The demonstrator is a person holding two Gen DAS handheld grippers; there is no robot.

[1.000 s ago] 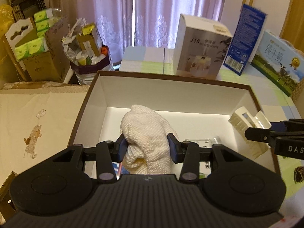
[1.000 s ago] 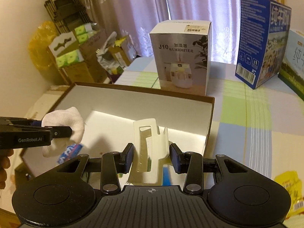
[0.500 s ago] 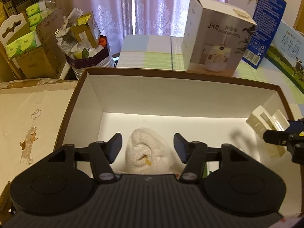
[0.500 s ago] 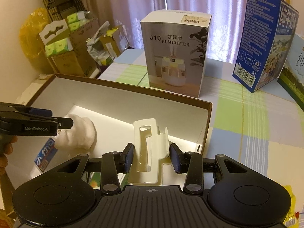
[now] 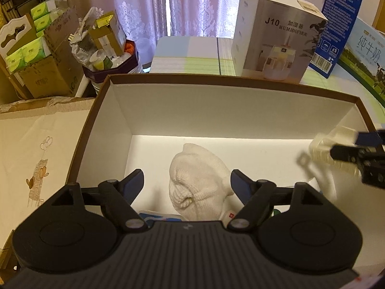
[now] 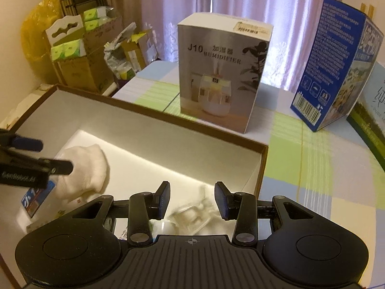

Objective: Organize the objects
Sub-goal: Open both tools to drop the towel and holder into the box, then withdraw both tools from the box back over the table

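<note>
- White knitted cloth (image 5: 197, 187) lies on the floor of the open box (image 5: 216, 82), between the spread jaws of the left gripper (image 5: 187, 177). The jaws have just been opening and the pads stand clear of it, so it is let go.
- The right gripper (image 6: 191, 190) hangs over the box's right end with a pale plastic holder (image 6: 190, 214) between its jaws (too blurred to tell whether the pads press on it).
- A blue packet (image 6: 36, 200) lies just beside the cloth.
- My reading: the cloth is stowed and the holder nearly so. The humidifier carton (image 6: 221, 72) on the desk (image 6: 312, 168) may be left to sort.
</note>
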